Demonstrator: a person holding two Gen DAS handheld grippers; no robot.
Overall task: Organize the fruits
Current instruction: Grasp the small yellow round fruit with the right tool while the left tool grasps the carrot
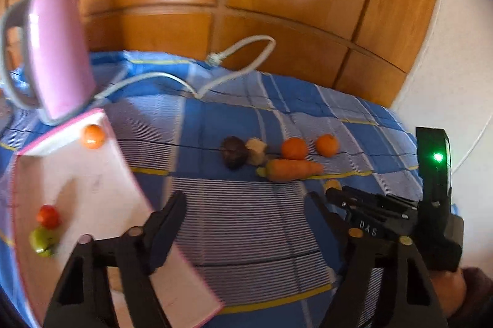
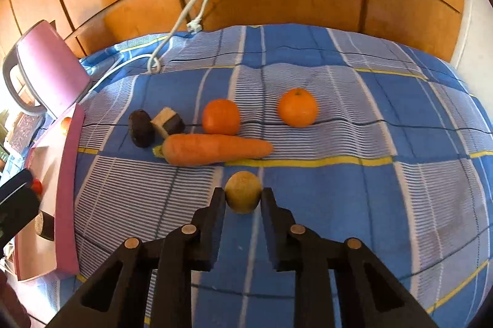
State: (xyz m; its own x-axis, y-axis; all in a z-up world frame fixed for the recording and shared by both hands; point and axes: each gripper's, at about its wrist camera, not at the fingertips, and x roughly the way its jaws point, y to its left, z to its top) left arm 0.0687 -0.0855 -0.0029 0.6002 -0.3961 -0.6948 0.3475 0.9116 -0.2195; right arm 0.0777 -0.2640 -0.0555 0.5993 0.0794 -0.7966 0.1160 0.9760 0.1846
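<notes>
Small round yellow-green fruit | pinched between right gripper pads | lift straight, clear long orange carrot | left gripper spread, empty.

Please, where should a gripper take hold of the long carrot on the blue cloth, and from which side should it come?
Probably grip the carrot at its thick middle, coming from above with the fingers across its width. It lies flat, with an orange close behind its middle and the dark pieces near its thick end, so the middle gives the pads the clearest place.

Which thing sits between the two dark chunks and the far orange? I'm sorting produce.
Another orange, just behind the carrot; clearest in the right wrist view.
</notes>
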